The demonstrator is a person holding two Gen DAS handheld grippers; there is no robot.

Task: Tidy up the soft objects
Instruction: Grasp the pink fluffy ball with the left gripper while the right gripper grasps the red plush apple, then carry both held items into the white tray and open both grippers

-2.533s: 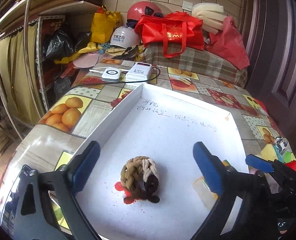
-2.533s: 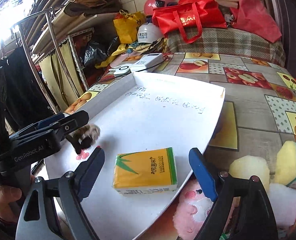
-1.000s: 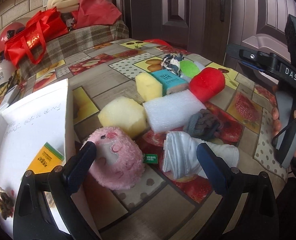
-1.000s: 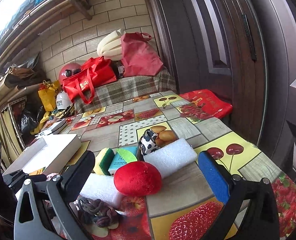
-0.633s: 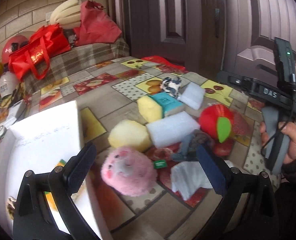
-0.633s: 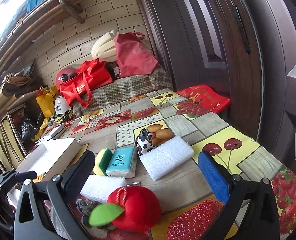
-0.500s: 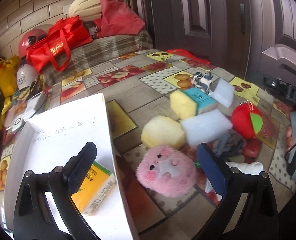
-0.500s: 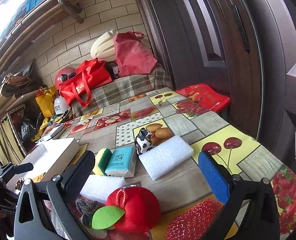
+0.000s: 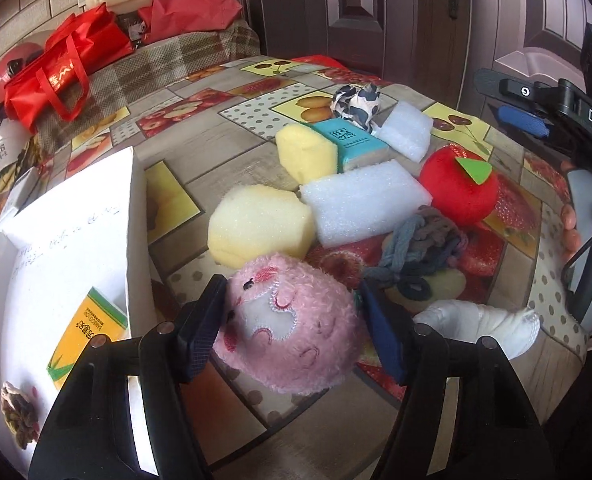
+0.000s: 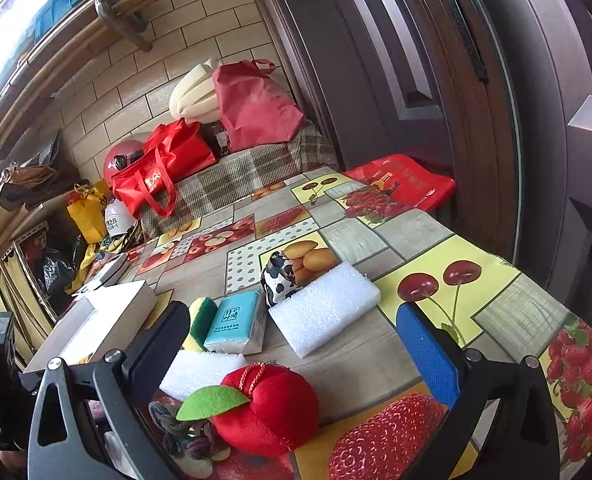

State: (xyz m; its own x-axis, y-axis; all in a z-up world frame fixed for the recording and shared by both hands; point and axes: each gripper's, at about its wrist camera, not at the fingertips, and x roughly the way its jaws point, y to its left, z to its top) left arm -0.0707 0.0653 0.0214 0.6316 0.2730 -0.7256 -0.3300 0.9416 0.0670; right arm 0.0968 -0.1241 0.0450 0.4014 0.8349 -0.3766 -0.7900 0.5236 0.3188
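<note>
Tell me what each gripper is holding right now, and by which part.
The left gripper is closed on the pink plush toy, its pads pressing the toy's two sides. The right gripper is open and holds nothing; the red plush apple lies below it.

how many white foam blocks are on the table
2. One white foam block lies between the yellow sponge and the red plush apple. The other sits farther back beside the cow-print toy.

Between the left fingers sits a pink plush toy with a white face patch. Beyond the fingertips: pale yellow sponge, white foam block, red plush apple with green leaf, teal tissue pack, black-and-white cow-patterned toy.
</note>
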